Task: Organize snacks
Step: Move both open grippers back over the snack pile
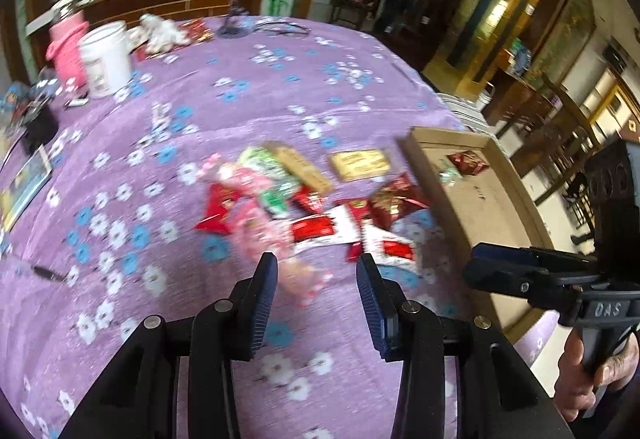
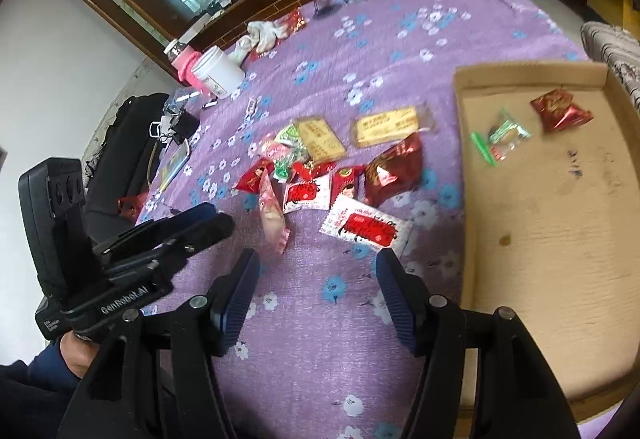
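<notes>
Several snack packets lie in a loose pile on the purple flowered tablecloth, also in the right wrist view: red, pink, green, white-and-red and two gold ones. A shallow cardboard tray at the right holds a red packet and a green-and-clear one; it also shows in the left wrist view. My left gripper is open and empty, just short of a pink packet. My right gripper is open and empty, near a white-and-red packet.
A white tub and a pink bottle stand at the table's far left. A black bag and small items lie at the left edge. A wooden sideboard stands behind the table; chairs stand to the right.
</notes>
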A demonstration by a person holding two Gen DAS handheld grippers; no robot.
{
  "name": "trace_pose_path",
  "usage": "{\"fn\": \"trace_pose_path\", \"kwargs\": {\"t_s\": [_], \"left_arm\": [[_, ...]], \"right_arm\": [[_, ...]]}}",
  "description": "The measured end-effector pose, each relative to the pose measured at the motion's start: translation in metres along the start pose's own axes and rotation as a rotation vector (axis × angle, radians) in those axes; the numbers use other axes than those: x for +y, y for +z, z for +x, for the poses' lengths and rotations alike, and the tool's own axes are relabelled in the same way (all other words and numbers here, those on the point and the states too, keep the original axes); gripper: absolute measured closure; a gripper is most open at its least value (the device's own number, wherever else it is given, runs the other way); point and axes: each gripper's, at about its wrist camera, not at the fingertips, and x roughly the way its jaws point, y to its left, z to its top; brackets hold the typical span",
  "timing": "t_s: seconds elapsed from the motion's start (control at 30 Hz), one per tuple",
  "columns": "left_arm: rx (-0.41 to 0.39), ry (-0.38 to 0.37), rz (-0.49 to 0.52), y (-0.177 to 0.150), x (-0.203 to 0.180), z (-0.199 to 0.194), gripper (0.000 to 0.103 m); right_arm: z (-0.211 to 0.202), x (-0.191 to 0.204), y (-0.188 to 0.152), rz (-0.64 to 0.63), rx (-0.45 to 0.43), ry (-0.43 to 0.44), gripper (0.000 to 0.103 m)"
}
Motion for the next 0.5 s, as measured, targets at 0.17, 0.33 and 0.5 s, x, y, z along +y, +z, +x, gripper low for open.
{"fn": "trace_pose_path", "kwargs": {"t_s": [0.17,0.33,0.5], "left_arm": [[0.01,0.041,-0.053,-0.01,0.026,-0.005,0.051],[0.009,0.064,-0.092,-0.02,0.041,-0.012,0.05],[0.009,0.077,-0.114,-0.025,0.049,-0.014,0.05]], "right_arm": [[0.02,-0.004,0.009,0.015,0.039,-0.014,0.043],[0.047,-0.005,0.029,-0.007,0.074,-0.057,0.043],[0.075,-0.025,0.041,0.037,0.127,-0.078,0.043]]}}
